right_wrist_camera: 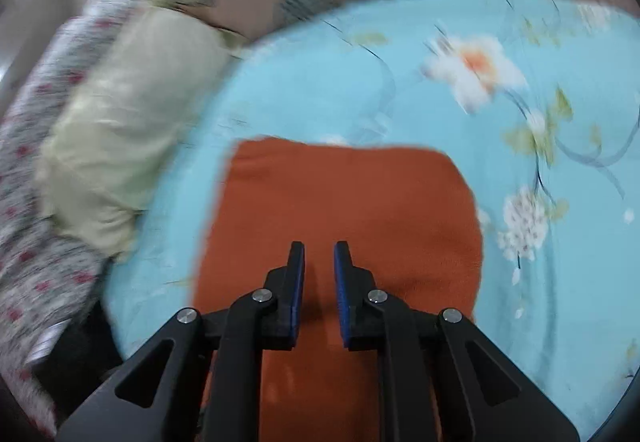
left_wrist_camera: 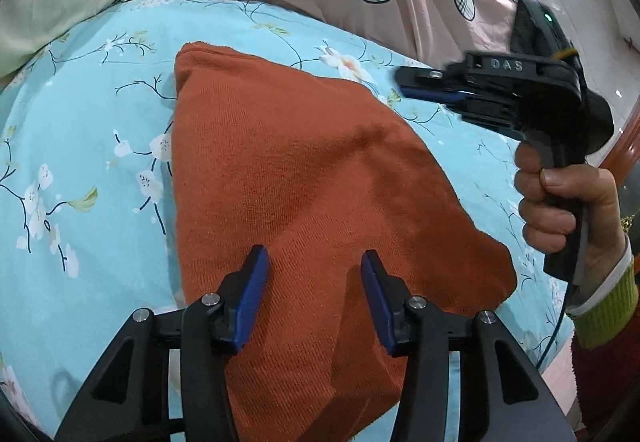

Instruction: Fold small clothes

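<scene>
One folded orange garment (left_wrist_camera: 304,193) lies mid-bed on the blue floral sheet (left_wrist_camera: 92,145). Two grippers: left gripper (left_wrist_camera: 314,262) jaws parted, empty above it; right gripper (right_wrist_camera: 319,248) narrowly parted, gripping nothing.

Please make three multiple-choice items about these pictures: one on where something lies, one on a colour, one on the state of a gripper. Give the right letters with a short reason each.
1. Where does the folded rust-orange knitted cloth lie?
A. on the light blue bedspread with white flowers
B. on a wooden floor
C. inside a basket

2. What colour are the pads on the fingers of the left gripper?
A. red
B. blue
C. white

3. How does the right gripper stand?
A. clamped on the cloth
B. holding a pillow
C. slightly apart, with nothing between its jaws

Answers:
1 A, the flowered blue cover shows around the cloth on all visible sides.
2 B, both inner faces are blue in the left wrist view.
3 C, a narrow gap shows between the jaws, and the cloth lies below them, ungripped.
</scene>
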Motion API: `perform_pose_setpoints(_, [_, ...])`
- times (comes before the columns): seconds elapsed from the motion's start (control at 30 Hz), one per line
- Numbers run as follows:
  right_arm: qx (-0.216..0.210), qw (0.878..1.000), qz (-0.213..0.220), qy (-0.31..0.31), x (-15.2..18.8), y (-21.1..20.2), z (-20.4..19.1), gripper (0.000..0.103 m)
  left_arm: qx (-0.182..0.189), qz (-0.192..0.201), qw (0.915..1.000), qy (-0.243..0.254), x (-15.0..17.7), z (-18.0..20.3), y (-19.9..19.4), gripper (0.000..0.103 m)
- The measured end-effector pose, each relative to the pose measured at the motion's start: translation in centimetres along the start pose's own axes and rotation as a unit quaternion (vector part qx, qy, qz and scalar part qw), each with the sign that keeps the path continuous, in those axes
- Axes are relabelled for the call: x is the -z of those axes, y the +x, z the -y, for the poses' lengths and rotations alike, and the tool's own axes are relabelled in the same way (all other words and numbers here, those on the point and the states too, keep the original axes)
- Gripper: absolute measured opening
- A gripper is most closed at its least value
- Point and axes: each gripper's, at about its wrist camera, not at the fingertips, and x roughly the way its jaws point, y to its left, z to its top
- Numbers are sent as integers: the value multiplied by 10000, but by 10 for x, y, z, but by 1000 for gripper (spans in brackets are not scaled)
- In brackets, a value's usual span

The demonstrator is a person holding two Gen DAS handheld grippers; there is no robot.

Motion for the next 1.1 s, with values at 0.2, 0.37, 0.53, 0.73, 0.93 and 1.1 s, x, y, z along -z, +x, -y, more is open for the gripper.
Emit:
perform_pose_setpoints(0.2, [-20,9986,266,451,0,8,27,0,82,-23,10000,-31,2,-2,-1,48])
perform_pose_setpoints(0.37, [74,9991,400,84,23,-35,6,4,85,-35,9999,-83,2,-2,-3,48])
perform_pose_setpoints(0.53, [213,9992,325,-23,86,-76,8,4,278,-21,9990,-356,5,-5,-19,49])
perform_pose_setpoints(0.73, [591,9974,356,202,135,-81,37,0,494,-151,9984,-211,26,4,-40,49])
perform_pose_setpoints(0.93, [733,9964,379,208,137,-85,32,0,120,-423,9990,29,48,11,-26,47])
perform_pose_setpoints(1.1, [760,9966,292,146,151,-93,28,0,138,-402,9990,-101,49,6,-28,47])
